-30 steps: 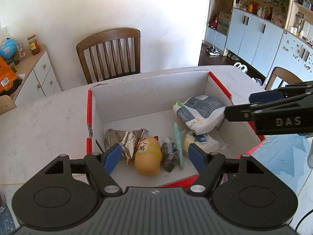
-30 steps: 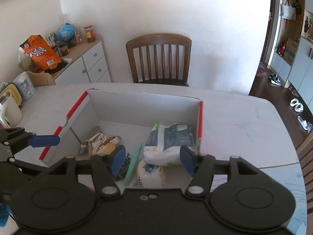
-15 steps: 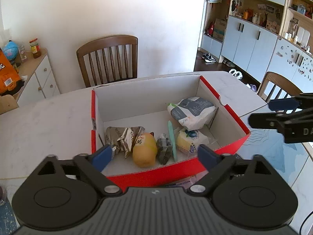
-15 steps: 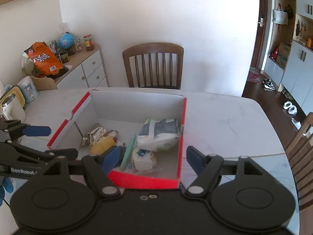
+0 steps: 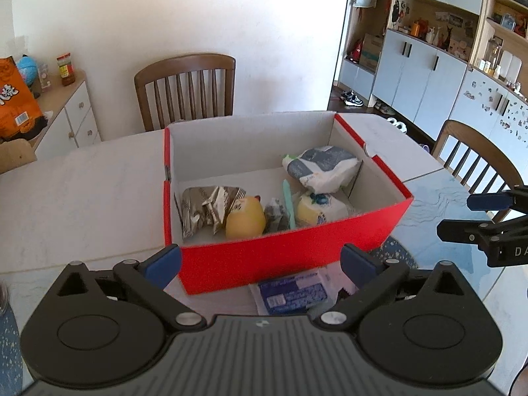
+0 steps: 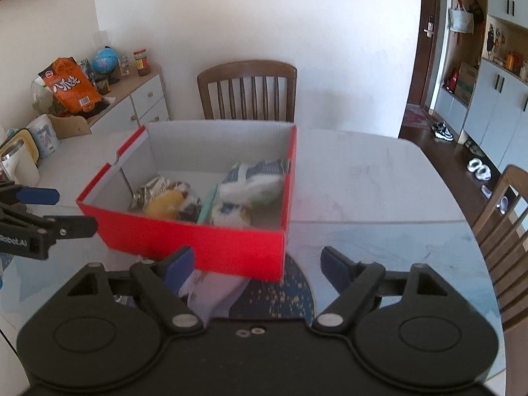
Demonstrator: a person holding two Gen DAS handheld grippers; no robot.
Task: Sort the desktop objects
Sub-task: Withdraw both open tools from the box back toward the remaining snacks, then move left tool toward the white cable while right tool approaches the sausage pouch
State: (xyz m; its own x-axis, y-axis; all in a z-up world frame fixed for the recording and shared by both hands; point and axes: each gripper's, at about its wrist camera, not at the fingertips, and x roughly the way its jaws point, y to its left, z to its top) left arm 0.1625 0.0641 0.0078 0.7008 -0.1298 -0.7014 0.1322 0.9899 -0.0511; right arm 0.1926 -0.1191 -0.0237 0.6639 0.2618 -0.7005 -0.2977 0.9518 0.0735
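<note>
On the pale table [image 5: 82, 198] before you sits the red box [image 5: 290, 260]; your left gripper [image 5: 260, 259] is spread wide, its jaws still opening, gripping nothing, the box's near wall just beyond its blue pads; your right gripper [image 6: 255, 260] is also opening, empty, poised before the box's near right corner. Inside lie a silver foil packet [image 5: 208, 208], a yellow toy [image 5: 246, 219], a teal stick [image 5: 288, 203] and a grey-white pouch [image 5: 321, 168]; only the left view shows the blue-labelled packet [image 5: 293, 293] lying in front of the box; only the right view shows a kettle [image 6: 15, 161] at far left.
</note>
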